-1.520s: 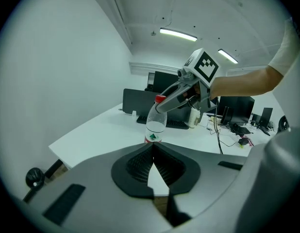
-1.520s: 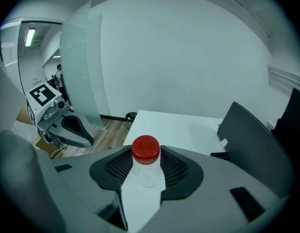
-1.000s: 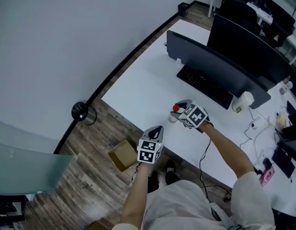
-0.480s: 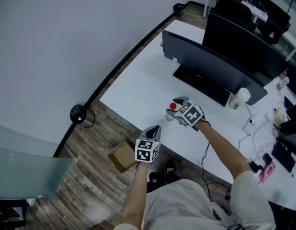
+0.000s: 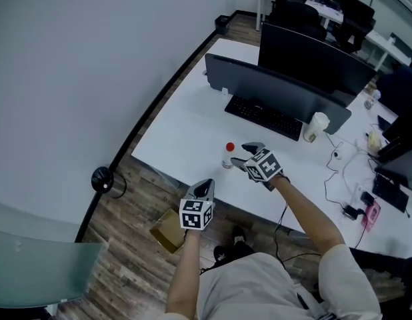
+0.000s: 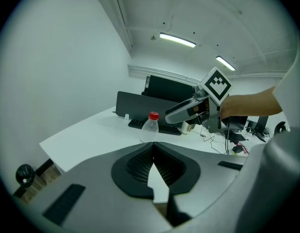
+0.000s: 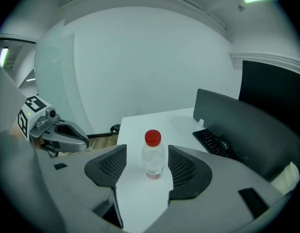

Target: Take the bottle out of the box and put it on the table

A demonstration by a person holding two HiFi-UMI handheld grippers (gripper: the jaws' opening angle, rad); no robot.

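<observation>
A clear bottle with a red cap stands upright near the front edge of the white table. My right gripper is just right of it, open, its jaws a little apart from the bottle. In the right gripper view the bottle stands between the spread pads and touches neither. My left gripper hangs shut and empty over the floor in front of the table, above the open cardboard box. The left gripper view shows the bottle and the right gripper beyond its own closed jaws.
A dark monitor and a keyboard are behind the bottle, with a paper cup and cables to the right. A round black object sits on the wooden floor by the wall. A glass panel is at lower left.
My right gripper's jaws have spread off the bottle and drawn back to its right, leaving it standing alone. Both grippers have risen slightly.
</observation>
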